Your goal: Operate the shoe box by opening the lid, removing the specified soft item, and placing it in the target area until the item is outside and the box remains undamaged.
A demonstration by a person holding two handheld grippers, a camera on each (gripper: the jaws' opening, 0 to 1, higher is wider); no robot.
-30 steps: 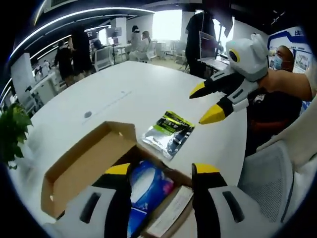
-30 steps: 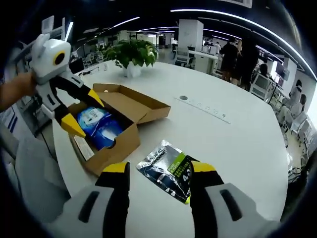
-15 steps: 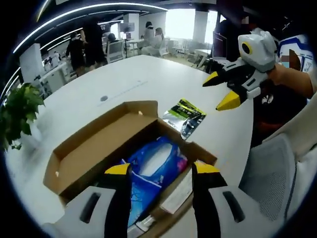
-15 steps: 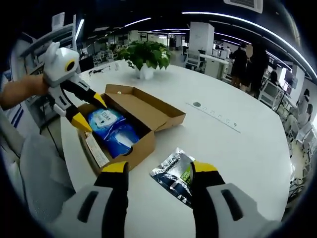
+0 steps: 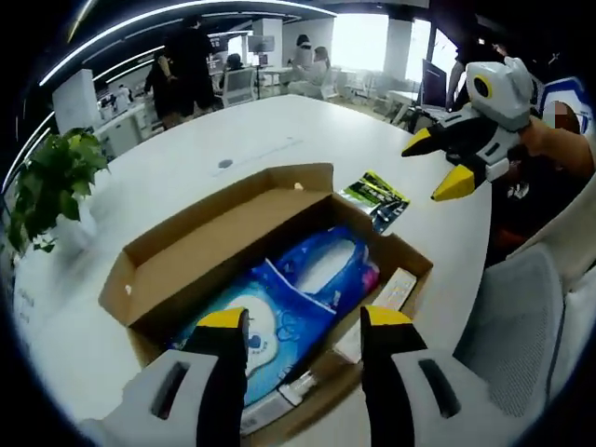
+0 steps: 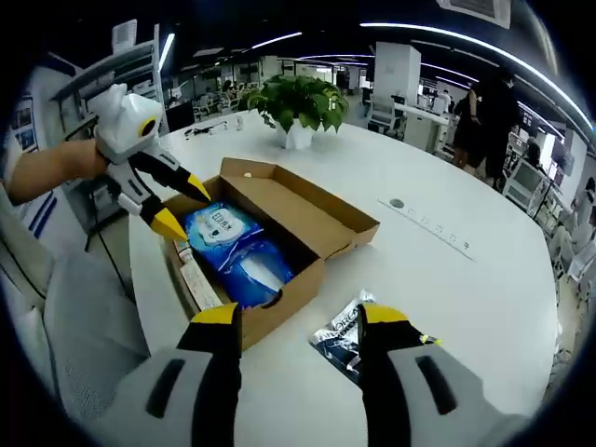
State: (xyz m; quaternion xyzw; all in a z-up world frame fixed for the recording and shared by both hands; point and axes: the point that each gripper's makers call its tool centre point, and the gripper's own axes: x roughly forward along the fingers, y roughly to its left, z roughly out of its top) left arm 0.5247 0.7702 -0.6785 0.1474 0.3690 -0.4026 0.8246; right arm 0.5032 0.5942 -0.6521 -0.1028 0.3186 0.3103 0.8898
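A brown cardboard shoe box (image 5: 223, 233) (image 6: 307, 219) lies open on the white table, its lid folded back flat. Inside rest blue soft packs (image 5: 307, 289) (image 6: 237, 251) and a white slip (image 5: 377, 303) along one side. A silver-and-green pouch (image 5: 377, 196) (image 6: 349, 326) lies on the table just outside the box. My left gripper (image 5: 303, 321) (image 6: 177, 205) hovers open over the box's near end, empty. Near the pouch my right gripper (image 6: 298, 317) (image 5: 438, 163) is held open and empty too.
A potted green plant (image 5: 47, 186) (image 6: 298, 102) stands on the table beyond the box. A grey chair (image 5: 521, 326) (image 6: 74, 326) sits at the table's edge. People stand at desks in the background. A small round port (image 5: 224, 164) is set in the table.
Both cameras have pulled back and shifted, so the box now shows more fully. The right gripper has drawn away from the pouch. The pouch and the box stay put.
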